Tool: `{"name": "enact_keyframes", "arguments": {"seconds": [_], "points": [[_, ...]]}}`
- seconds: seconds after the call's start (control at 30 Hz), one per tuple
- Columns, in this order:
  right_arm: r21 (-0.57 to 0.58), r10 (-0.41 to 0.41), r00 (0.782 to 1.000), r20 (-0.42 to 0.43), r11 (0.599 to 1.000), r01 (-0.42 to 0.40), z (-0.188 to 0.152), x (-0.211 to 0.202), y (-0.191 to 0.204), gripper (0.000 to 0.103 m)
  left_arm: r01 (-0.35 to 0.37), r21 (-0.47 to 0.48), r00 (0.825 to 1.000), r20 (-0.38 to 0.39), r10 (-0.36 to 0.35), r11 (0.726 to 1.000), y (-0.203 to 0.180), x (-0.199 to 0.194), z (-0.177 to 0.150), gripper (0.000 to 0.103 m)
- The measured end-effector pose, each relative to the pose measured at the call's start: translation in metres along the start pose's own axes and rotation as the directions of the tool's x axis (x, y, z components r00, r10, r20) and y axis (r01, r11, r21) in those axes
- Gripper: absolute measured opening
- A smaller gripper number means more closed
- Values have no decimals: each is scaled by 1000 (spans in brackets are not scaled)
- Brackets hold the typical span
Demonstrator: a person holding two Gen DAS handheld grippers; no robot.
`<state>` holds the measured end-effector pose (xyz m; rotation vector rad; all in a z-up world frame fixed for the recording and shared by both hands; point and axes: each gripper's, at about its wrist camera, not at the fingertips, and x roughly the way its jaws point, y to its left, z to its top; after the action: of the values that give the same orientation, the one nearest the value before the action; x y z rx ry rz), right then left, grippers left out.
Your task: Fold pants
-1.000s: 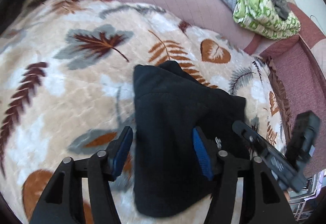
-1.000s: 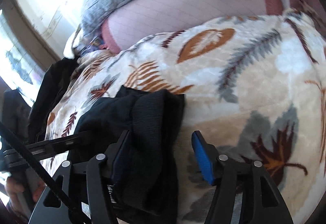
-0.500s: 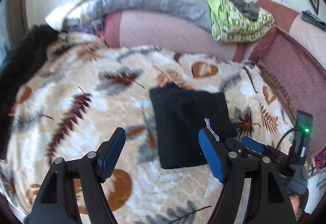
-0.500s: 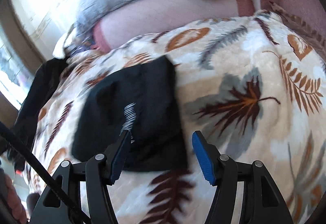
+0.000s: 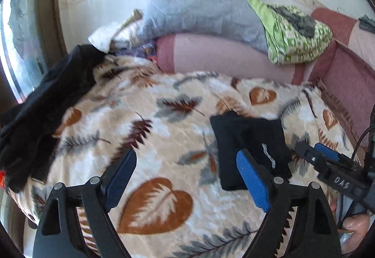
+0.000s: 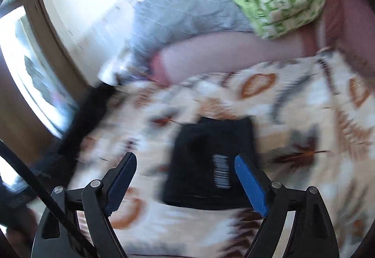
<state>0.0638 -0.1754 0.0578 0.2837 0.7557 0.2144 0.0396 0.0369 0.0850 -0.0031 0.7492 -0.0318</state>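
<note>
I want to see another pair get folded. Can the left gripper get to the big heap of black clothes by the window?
Probably yes. The heap of black clothes lies uncovered at the leaf-patterned blanket's edge, and the left gripper, fingers opening and empty, has nothing in between.

Black pants (image 5: 248, 145) folded into compact rectangle, flat on leaf-print blanket (image 5: 150, 201).

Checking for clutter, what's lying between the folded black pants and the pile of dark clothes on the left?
Only bare leaf-print blanket lies between the folded pants and the dark clothes, clearest in the left wrist view.
</note>
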Motion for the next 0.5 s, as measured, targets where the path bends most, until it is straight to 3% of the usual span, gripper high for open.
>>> {"name": "enact_keyframes", "arguments": {"seconds": [0.13, 0.27, 0.37, 0.43, 0.5], "points": [[-44, -99, 995, 11, 994, 99, -20, 5, -26, 90, 53, 23, 994, -94, -51, 998, -37, 32, -17, 87], [-30, -167, 986, 18, 985, 167, -30, 11, -59, 90, 88, -12, 983, -161, -89, 996, -49, 62, -26, 87], [67, -136, 989, -56, 988, 139, -28, 23, -88, 88, 102, -53, 978, -175, -110, 993, -45, 80, -23, 87], [168, -50, 993, -106, 984, 68, -27, 34, -110, 86, 135, -102, 970, -189, -152, 986, -37, 98, -16, 87], [251, 39, 989, -145, 968, -2, -22, 49, -126, 85, 197, -159, 951, -210, -228, 967, -28, 122, -7, 87]]}}
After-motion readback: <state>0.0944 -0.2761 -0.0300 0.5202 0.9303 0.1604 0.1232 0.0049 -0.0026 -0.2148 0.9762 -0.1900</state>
